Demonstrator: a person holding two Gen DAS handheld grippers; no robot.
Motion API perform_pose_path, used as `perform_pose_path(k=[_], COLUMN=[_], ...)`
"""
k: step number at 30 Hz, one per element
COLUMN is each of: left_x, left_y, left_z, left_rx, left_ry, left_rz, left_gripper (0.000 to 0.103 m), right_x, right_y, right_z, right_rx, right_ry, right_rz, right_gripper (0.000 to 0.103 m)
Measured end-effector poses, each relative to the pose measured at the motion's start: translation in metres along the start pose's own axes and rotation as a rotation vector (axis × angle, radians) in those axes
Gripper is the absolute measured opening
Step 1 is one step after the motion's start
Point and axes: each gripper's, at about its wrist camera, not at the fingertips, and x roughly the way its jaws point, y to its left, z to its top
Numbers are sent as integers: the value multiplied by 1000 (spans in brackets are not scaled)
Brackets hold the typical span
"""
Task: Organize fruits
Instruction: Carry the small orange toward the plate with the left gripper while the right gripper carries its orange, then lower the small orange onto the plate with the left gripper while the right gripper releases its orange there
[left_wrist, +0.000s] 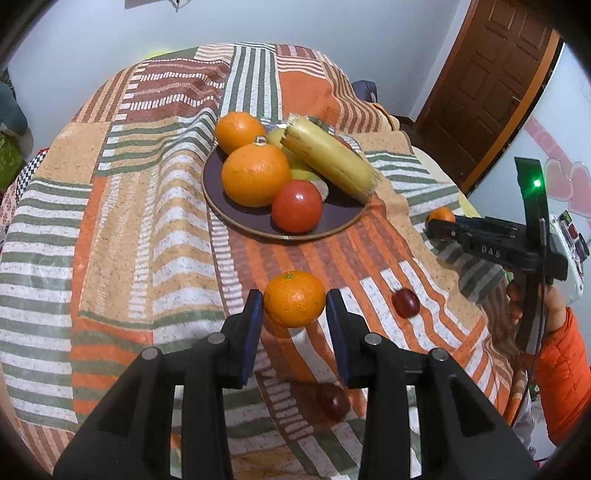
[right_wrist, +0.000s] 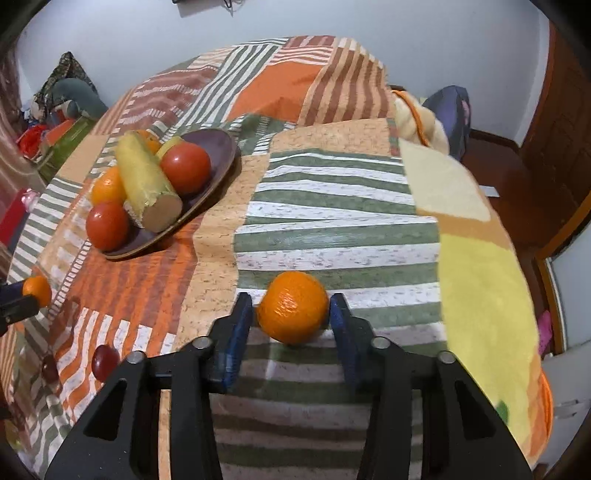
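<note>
A small mandarin (left_wrist: 294, 293) sits between the blue pads of my left gripper (left_wrist: 294, 308), which is shut on it and holds it just above the striped cloth. A second mandarin (right_wrist: 293, 306) is between the pads of my right gripper (right_wrist: 291, 319), which press on its sides low over a green-and-white patch. Farther back, a brown plate (left_wrist: 332, 221) carries two oranges (left_wrist: 256, 173), a tomato (left_wrist: 297, 206) and a yellow stalk piece (left_wrist: 328, 158). In the right wrist view the plate (right_wrist: 221, 144) shows a second tomato (right_wrist: 184, 168).
Two dark red grapes (left_wrist: 405, 302) (left_wrist: 334, 400) lie loose on the patchwork cloth (left_wrist: 110, 229) near the front edge. A hand and orange sleeve (left_wrist: 561, 354) hold the right gripper at the table's right side. A wooden door (left_wrist: 487, 81) stands behind on the right.
</note>
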Motion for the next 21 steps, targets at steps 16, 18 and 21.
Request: perform_pose_path(k=[16,18,21], left_x=[7,10,17], left_y=[0,1,1], left_z=[90,100,115], left_rx=[30,31,35], left_ry=[-113,-122,-125], left_rz=[64,66,78], left_gripper=[35,35,35], right_x=[-23,-21,-13], right_y=[55,63,75], right_z=[82,93,106], right_rx=[-154,-173,-194], right_ry=[-164,-176,-179], right_rz=[87,95,107], right_gripper=[34,34,34])
